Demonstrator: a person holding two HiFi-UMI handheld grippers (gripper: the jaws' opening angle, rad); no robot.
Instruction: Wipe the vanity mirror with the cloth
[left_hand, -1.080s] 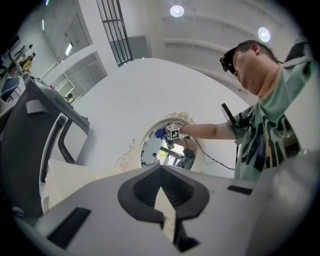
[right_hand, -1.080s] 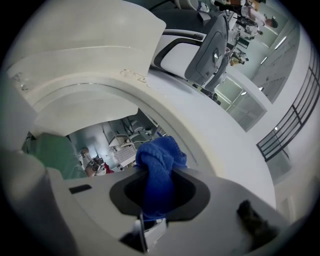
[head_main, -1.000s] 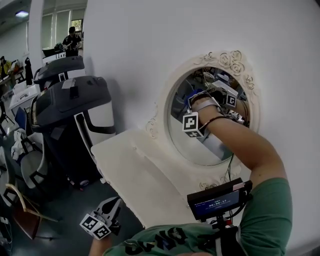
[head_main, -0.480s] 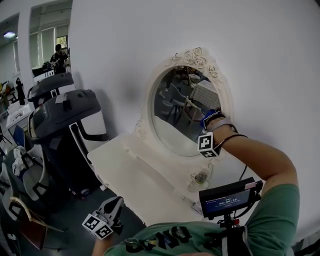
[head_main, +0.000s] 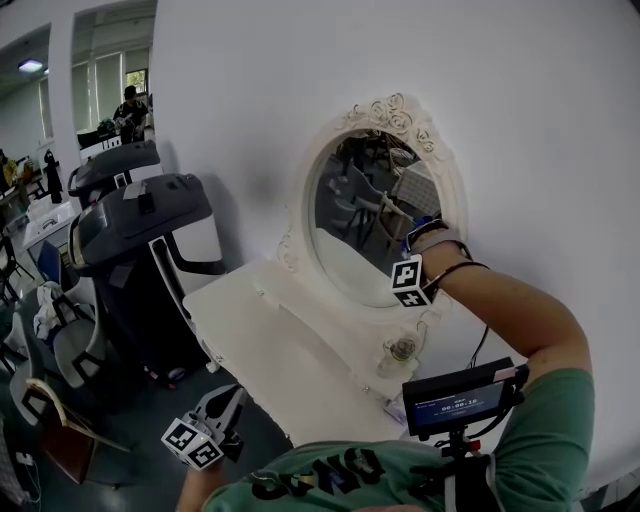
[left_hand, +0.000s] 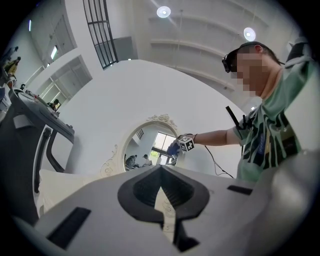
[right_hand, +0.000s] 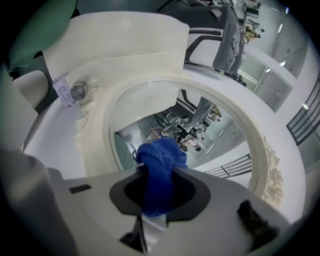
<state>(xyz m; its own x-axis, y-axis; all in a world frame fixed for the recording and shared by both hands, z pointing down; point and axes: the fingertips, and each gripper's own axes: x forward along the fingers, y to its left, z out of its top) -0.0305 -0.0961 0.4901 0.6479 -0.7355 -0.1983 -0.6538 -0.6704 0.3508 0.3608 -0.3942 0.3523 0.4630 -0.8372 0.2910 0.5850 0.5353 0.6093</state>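
Note:
The oval vanity mirror (head_main: 362, 225) in a white carved frame (head_main: 385, 112) stands against the wall on a white vanity table (head_main: 270, 340). My right gripper (head_main: 422, 240) is shut on a bunched blue cloth (right_hand: 160, 160) and holds it at the glass (right_hand: 200, 125) near the mirror's lower right rim. In the left gripper view the mirror (left_hand: 145, 152) and the right gripper (left_hand: 176, 147) show from below. My left gripper (head_main: 218, 422) hangs low, off the table's front, with its jaws together and nothing between them (left_hand: 161, 172).
A small glass jar (head_main: 400, 350) sits on the table under the mirror's right side, also in the right gripper view (right_hand: 80, 91). A dark machine (head_main: 140, 215) stands left of the table, with chairs (head_main: 55, 350) beyond. A person (head_main: 130, 100) stands far back.
My right gripper has carried the cloth from the upper middle of the glass down to the lower right rim. The head view has shifted. The left gripper has barely moved.

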